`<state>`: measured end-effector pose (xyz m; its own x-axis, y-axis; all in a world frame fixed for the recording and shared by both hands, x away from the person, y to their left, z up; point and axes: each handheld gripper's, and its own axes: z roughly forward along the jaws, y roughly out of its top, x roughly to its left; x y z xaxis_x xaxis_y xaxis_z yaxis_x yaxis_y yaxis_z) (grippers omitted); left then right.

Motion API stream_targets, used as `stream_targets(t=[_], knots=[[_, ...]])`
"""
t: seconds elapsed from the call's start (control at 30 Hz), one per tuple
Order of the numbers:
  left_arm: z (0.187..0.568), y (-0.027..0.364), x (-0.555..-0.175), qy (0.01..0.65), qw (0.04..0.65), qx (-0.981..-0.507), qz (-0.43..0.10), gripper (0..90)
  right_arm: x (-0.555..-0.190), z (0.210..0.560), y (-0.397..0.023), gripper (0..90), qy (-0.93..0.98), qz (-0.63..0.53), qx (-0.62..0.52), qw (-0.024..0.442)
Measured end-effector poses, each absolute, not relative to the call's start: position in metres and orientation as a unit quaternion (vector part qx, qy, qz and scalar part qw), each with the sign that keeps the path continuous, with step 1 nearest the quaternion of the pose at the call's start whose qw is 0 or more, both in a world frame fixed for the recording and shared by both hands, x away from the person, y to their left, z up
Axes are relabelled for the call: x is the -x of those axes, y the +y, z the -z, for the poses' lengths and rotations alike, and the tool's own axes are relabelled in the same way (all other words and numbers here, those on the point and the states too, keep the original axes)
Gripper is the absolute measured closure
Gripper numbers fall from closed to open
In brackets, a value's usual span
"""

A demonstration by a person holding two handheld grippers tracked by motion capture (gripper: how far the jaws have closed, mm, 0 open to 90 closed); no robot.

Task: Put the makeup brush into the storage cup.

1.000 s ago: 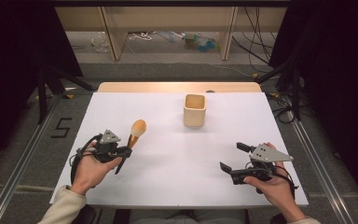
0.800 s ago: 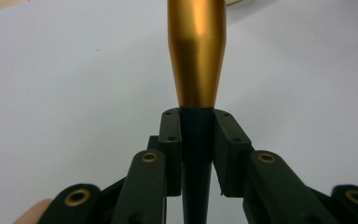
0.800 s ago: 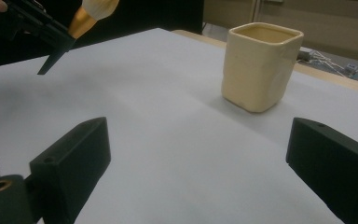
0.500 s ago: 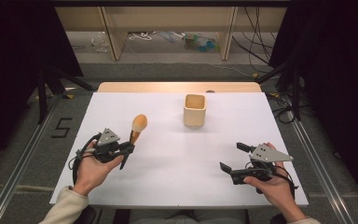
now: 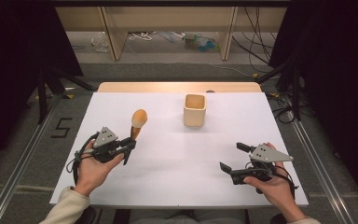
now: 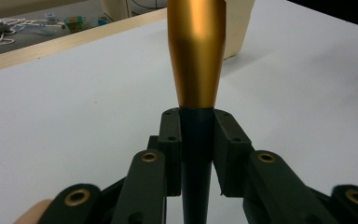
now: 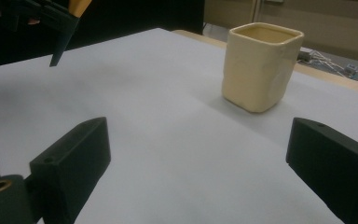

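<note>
My left gripper is at the table's left, shut on the dark handle of a tool with an orange rounded head that points away and up. In the left gripper view the handle is pinched between both pads, with the orange part rising above them. A cream square cup stands upright at mid-table toward the back. My right gripper rests at the front right, open and with nothing in it. Its view looks past both jaws at the cup and at the tool's dark tip.
The white tabletop ends in a wooden strip at the far edge. Behind it are shelf legs and loose cables on the floor. Metal rails run along both sides, and a "5" mark is on the floor at left.
The tool's orange head has tipped slightly farther away from the person in the left gripper. The right gripper and the cup have not moved.
</note>
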<state>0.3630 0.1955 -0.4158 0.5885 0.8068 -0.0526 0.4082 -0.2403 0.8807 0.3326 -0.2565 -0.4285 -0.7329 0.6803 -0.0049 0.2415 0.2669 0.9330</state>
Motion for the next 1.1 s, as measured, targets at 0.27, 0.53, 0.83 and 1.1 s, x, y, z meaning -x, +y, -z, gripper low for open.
stream_targets(t=[0.27,0.53,0.83,1.1], knots=[[0.4129,0.1964,-0.3612,0.39,0.494,-0.745,-0.223,74.6,-0.3343,0.4307,-0.2543,6.8,0.758,-0.543,-0.293,0.211],[0.412,0.1951,-0.3593,0.38,0.516,-0.731,-0.233,74.6,-0.3337,0.4304,-0.2549,6.7,0.761,-0.54,-0.293,0.208],[0.4095,0.195,-0.3578,0.373,0.524,-0.728,-0.239,74.6,-0.3323,0.4287,-0.2568,6.5,0.768,-0.528,-0.296,0.21],[0.4073,0.1932,-0.3573,0.371,0.532,-0.721,-0.245,74.6,-0.334,0.43,-0.2552,4.7,0.757,-0.546,-0.291,0.209]])
